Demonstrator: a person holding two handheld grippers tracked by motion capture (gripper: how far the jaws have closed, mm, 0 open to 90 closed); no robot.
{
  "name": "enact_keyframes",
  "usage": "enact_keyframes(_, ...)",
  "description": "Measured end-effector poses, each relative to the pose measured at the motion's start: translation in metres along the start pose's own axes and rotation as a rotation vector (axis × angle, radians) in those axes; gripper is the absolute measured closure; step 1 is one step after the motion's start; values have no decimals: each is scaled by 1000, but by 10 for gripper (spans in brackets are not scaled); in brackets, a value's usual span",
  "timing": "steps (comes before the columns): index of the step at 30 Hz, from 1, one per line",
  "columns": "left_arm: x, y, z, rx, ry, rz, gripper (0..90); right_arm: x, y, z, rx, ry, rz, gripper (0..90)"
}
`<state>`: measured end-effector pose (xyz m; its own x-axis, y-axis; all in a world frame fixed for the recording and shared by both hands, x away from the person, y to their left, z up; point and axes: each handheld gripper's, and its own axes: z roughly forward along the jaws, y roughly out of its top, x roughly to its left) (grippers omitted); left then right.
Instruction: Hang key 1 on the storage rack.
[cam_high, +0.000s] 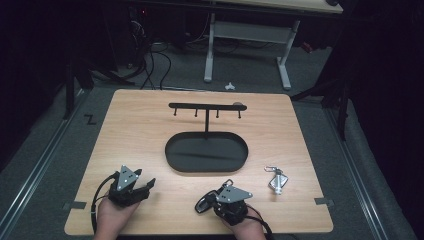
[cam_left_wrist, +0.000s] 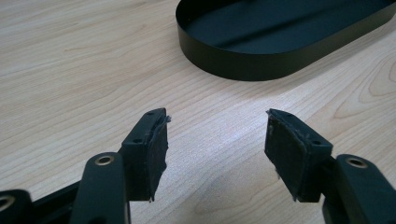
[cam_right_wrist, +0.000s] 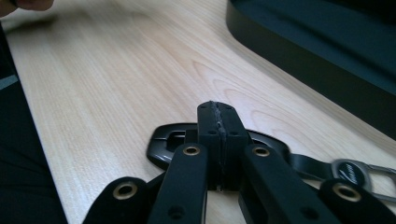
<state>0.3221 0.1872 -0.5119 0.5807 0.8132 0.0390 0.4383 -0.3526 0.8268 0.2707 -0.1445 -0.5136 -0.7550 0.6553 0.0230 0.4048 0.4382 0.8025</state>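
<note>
On the counter (cam_high: 150, 130), the left gripper (cam_high: 148, 185) rests at seven o'clock from the black tray (cam_high: 207, 152), jaws spread, empty. At five o'clock, the right gripper (cam_high: 203, 204) is clamped on a black key fob (cam_right_wrist: 163, 144). Silver keys (cam_high: 276, 180) lie at four o'clock.

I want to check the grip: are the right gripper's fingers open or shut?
Shut: the right gripper has its fingers pressed together on the black key fob.
</note>
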Motion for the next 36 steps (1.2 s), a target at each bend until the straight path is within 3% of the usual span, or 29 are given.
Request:
enact_keyframes(15, 5, -7, -10, -4, 10, -12, 403, 5, 1, 15, 73, 42, -36, 900)
enact_keyframes(20, 2, -4, -8, -11, 0, -4, 402, 0, -5, 7, 78, 45, -11, 900)
enact_keyframes(29, -10, 10, 8, -17, -36, 45, 403, -10, -22, -20, 80, -8, 4, 900)
enact_keyframes(36, -12, 18, 18, -25, -58, 42, 404, -19, -31, -31, 79, -51, 35, 900)
